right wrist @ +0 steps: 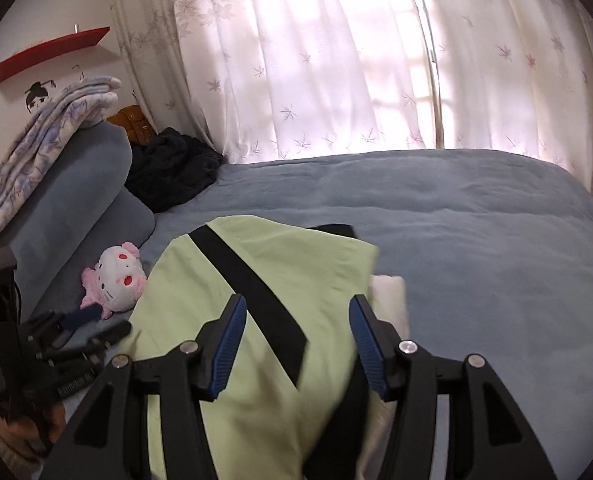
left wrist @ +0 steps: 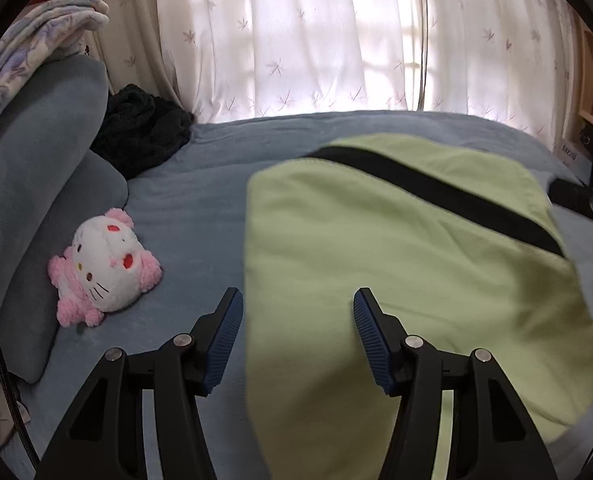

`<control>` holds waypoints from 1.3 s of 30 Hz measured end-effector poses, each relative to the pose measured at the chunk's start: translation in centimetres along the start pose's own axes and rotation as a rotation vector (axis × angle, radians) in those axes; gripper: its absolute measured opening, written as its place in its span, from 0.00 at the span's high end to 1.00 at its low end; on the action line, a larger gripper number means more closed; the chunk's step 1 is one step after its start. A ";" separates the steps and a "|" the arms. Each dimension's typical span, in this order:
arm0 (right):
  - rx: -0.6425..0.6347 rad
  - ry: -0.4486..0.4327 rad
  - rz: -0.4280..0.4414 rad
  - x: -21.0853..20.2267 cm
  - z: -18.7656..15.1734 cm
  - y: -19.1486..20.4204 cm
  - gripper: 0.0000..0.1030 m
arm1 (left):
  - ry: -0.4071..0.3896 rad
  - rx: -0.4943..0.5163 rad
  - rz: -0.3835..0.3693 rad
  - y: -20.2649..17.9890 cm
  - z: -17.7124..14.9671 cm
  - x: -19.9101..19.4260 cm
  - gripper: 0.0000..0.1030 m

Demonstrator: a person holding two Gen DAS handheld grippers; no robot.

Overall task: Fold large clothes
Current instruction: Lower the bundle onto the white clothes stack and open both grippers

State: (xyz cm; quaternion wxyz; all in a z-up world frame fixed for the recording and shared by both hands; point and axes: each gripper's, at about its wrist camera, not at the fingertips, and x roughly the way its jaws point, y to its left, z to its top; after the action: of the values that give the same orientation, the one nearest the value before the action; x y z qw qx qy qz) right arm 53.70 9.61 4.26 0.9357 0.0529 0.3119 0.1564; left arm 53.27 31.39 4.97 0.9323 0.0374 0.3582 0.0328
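A pale green garment (left wrist: pixel 396 280) with a black stripe (left wrist: pixel 436 192) lies folded on the blue bed cover (left wrist: pixel 200 208). My left gripper (left wrist: pixel 296 300) hovers over the garment's near left edge, open, and its blue pads touch nothing. In the right wrist view the same garment (right wrist: pixel 256 380) lies under my right gripper (right wrist: pixel 296 304), which is also open and holds nothing. A white layer (right wrist: pixel 390 292) shows at the garment's right edge. The left gripper (right wrist: pixel 104 324) appears at the lower left of that view, held by a hand.
A pink and white plush toy (left wrist: pixel 104 268) lies left of the garment by the blue pillows (left wrist: pixel 36 184). A dark heap of cloth (left wrist: pixel 144 132) sits at the back left. A patterned blanket (right wrist: pixel 44 148) tops the pillows. Curtains (right wrist: pixel 316 60) hang behind the bed.
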 end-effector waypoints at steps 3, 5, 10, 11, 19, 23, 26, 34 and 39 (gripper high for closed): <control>0.021 -0.012 0.000 2.5 0.8 0.5 0.48 | 0.000 -0.024 0.022 -0.5 0.3 2.2 0.46; 0.032 -0.017 -0.017 4.2 1.4 0.5 0.48 | -0.012 -0.045 0.030 -0.4 0.8 3.4 0.46; 0.038 0.058 -0.115 8.8 1.6 -0.7 0.48 | -0.033 -0.091 0.048 0.0 2.4 6.4 0.46; 0.047 0.089 -0.139 10.0 1.3 -1.3 0.48 | -0.031 -0.097 0.053 0.1 2.9 7.2 0.46; 0.115 0.185 -0.132 14.3 -0.2 -4.4 0.46 | 0.010 -0.112 0.045 -0.6 4.8 12.0 0.46; 0.137 0.209 -0.128 15.7 -0.4 -5.4 0.45 | 0.024 -0.126 0.036 -0.8 5.1 13.8 0.46; 0.136 0.221 -0.129 16.8 -0.6 -5.4 0.44 | 0.027 -0.144 0.024 -0.5 4.9 14.5 0.46; 0.136 0.224 -0.141 17.3 -1.3 -5.5 0.40 | 0.029 -0.107 0.053 -0.9 4.3 13.9 0.46; 0.104 0.226 -0.145 13.7 -0.7 -5.1 0.39 | 0.003 -0.034 0.085 -1.1 4.3 10.4 0.46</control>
State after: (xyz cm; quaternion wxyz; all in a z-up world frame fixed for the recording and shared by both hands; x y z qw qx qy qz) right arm 65.00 9.24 -5.09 0.8995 0.0609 0.4258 0.0768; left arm 63.90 31.05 1.12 0.9300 0.0369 0.3571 0.0786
